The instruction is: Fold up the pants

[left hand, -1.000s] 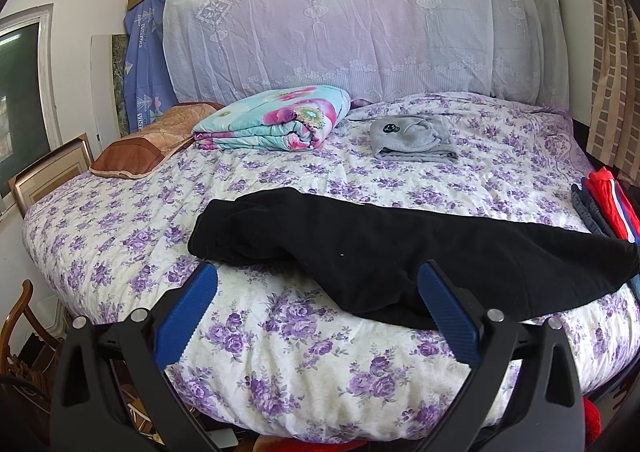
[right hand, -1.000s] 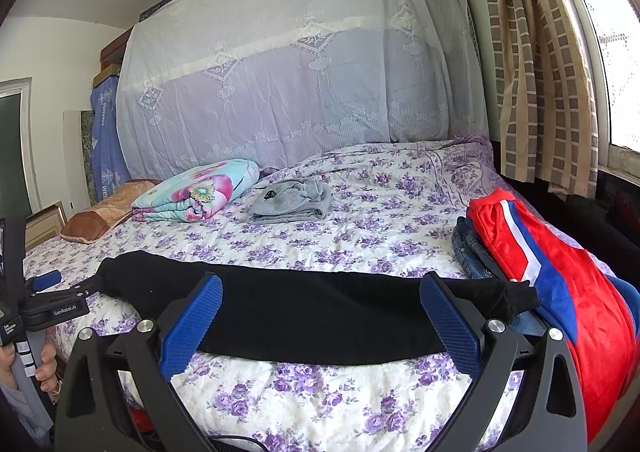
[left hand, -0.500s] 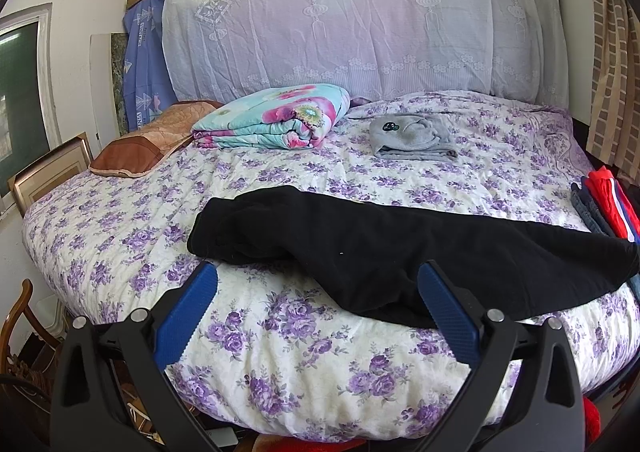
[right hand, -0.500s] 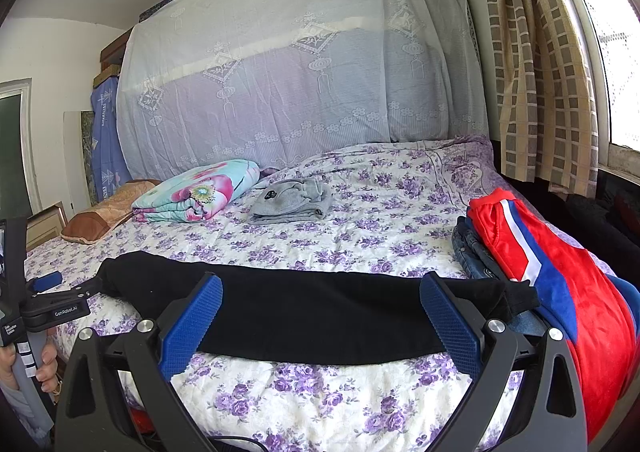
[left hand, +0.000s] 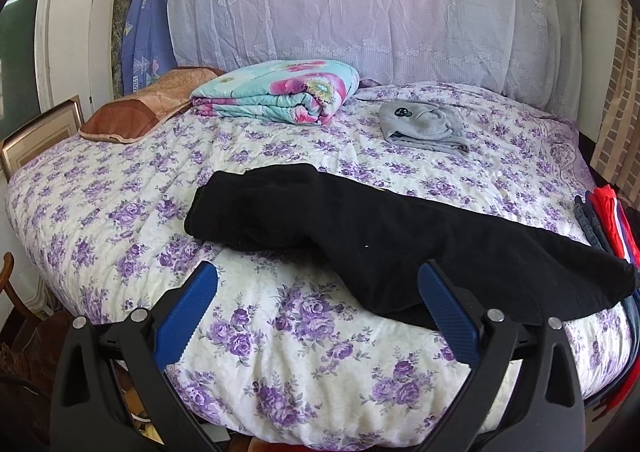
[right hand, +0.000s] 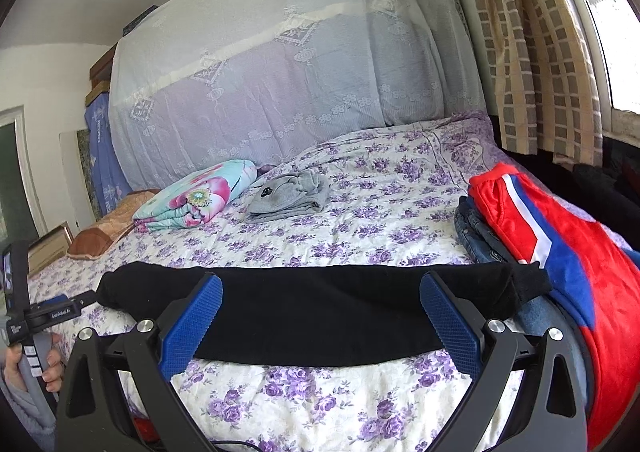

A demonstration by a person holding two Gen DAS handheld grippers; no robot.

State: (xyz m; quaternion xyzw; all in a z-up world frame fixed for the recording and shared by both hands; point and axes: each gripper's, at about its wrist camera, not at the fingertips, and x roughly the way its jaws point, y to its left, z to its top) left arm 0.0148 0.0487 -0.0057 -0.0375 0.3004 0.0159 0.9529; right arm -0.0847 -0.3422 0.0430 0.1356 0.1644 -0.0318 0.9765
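Note:
Black pants (left hand: 360, 236) lie stretched across the near part of a bed with a purple-flowered cover (left hand: 300, 364), folded lengthwise into one long strip. They also show in the right wrist view (right hand: 320, 312); the right end rests against a clothes stack. My left gripper (left hand: 318, 312) is open and empty, just before the bed's near edge, below the pants' left half. My right gripper (right hand: 320, 324) is open and empty, its blue pads (right hand: 448, 328) in front of the pants' middle. The left gripper's handle and the hand holding it (right hand: 36, 332) show at far left.
A folded floral quilt (left hand: 276, 92), a brown pillow (left hand: 140, 114) and folded grey clothes (left hand: 424, 126) lie at the back of the bed. A stack of red-blue clothing (right hand: 560, 260) over jeans (right hand: 476, 236) sits at the right edge. A lace-covered headboard (left hand: 360, 12) stands behind.

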